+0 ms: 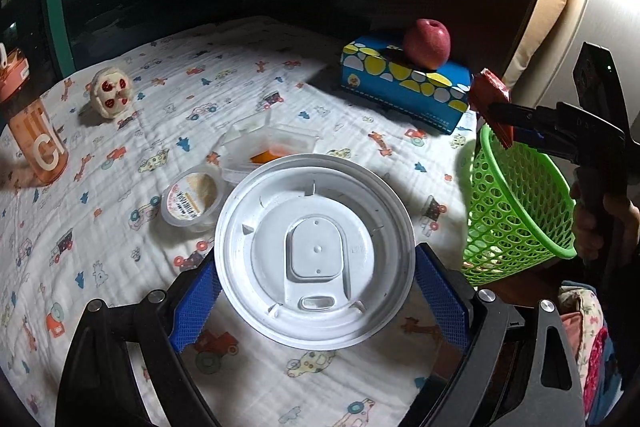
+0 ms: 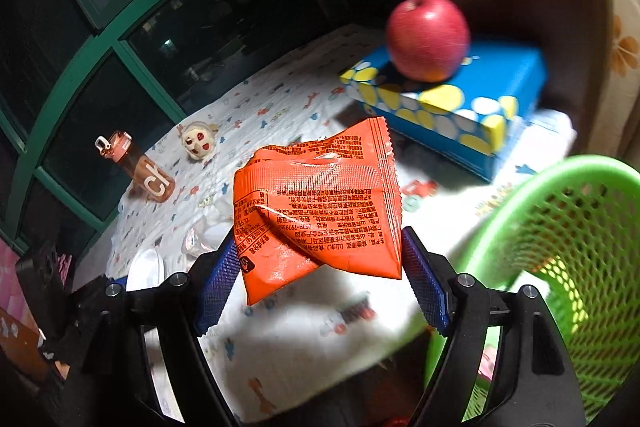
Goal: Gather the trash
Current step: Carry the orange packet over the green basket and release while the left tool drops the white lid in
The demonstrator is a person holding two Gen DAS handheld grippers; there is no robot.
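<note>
Orange snack wrapper (image 2: 320, 211) sits pinched between the blue pads of the right claw (image 2: 320, 263), hanging in the air just beside the rim of the green mesh basket (image 2: 580, 227), so the tidy move is to carry it over the opening before letting go. Meanwhile the left claw (image 1: 316, 291) is clamped on a white plastic cup lid (image 1: 314, 251) above the patterned cloth on the desk (image 1: 120, 227), and its approach should wait until the right claw clears the basket.
</note>
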